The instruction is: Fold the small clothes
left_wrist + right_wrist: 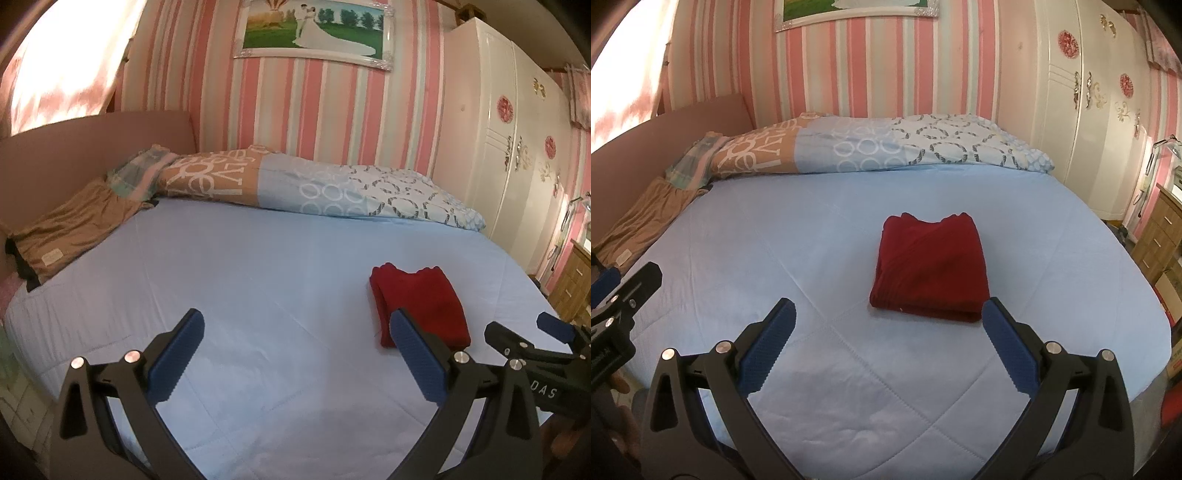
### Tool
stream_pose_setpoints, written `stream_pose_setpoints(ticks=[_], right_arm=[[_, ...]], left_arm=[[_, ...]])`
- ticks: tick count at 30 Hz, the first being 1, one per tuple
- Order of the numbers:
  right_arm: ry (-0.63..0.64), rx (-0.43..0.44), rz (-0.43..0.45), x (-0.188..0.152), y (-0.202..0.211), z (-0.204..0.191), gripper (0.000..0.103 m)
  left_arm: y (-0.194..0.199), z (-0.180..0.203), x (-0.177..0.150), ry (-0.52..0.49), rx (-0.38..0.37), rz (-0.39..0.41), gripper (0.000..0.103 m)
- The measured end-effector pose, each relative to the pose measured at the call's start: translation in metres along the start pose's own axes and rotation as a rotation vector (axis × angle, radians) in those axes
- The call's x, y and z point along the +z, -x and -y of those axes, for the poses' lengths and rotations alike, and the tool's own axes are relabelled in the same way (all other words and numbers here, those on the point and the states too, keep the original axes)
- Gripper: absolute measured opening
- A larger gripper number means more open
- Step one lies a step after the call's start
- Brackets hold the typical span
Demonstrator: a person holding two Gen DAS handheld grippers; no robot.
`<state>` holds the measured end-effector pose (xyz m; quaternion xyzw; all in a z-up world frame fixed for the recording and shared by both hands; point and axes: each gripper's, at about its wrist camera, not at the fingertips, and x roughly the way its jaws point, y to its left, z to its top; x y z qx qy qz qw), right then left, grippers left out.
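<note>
Right wrist view puts the red garment [931,266] almost dead ahead of us, lying on the pale blue bedsheet [775,240] as a compact, squarish bundle with its layers stacked and a thick folded edge along the near side. We take that garment as our landmark. Our right gripper [888,345] hangs just short of its near edge, jaws spread wide and holding nothing; the right-hand finger overlaps the garment's near right corner in the picture, though we cannot tell whether it touches the cloth. Our left gripper [295,354] sits to the left of the garment, over bare sheet, jaws likewise wide and empty.

Beyond the garment, against the striped wall, lies a patterned quilt [886,147]. Far to its left, near the headboard, a tan piece of clothing [70,229] lies partly spread out; it looks unfolded, though we cannot make out what kind of piece it is.

We judge the red garment's folding to be finished or nearly so: it is neat, flat and released by both tools. The step in hand reads as the pause after letting go. If more small clothes are to be folded, the next move probably calls for us to swing both grippers away to the left of the red garment, toward the tan piece, and pull it onto open sheet. Otherwise a light squaring of the red bundle's near edge would do.
</note>
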<state>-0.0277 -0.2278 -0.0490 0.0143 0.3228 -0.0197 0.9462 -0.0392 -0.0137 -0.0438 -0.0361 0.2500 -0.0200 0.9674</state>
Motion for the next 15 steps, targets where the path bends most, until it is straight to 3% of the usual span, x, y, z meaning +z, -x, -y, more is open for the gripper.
stream_pose_setpoints(ticks=[15], right_arm=[[-0.012, -0.002, -0.005, -0.0029, -0.0055, -0.0001, 0.100]], left_arm=[[-0.0063, -0.0018, -0.0029, -0.001, -0.016, -0.034, 0.101]])
